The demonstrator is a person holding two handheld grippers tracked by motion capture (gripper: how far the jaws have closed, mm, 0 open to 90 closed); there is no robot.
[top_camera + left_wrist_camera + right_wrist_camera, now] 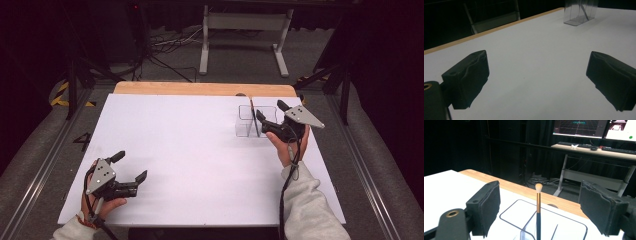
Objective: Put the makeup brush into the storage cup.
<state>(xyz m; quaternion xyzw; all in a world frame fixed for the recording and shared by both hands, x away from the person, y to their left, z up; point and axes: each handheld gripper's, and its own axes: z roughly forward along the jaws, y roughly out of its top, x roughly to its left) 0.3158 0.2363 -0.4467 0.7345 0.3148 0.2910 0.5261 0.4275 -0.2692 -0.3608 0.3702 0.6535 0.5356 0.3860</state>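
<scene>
One slim brush with dark handle and pale tip [538, 205] stands inside clear plastic box [250, 120] | right gripper [539, 206] released around it | left gripper [537, 77] spread, idle, well apart | remaining: withdraw.

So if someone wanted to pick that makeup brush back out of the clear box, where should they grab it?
Probably by the gold band just under the bristles of the brush, coming from above. It stands nearly upright in the clear box, so the top of the brush rises free above the rim while the walls guard the lower handle. The right gripper, fingers open, already straddles it.
</scene>
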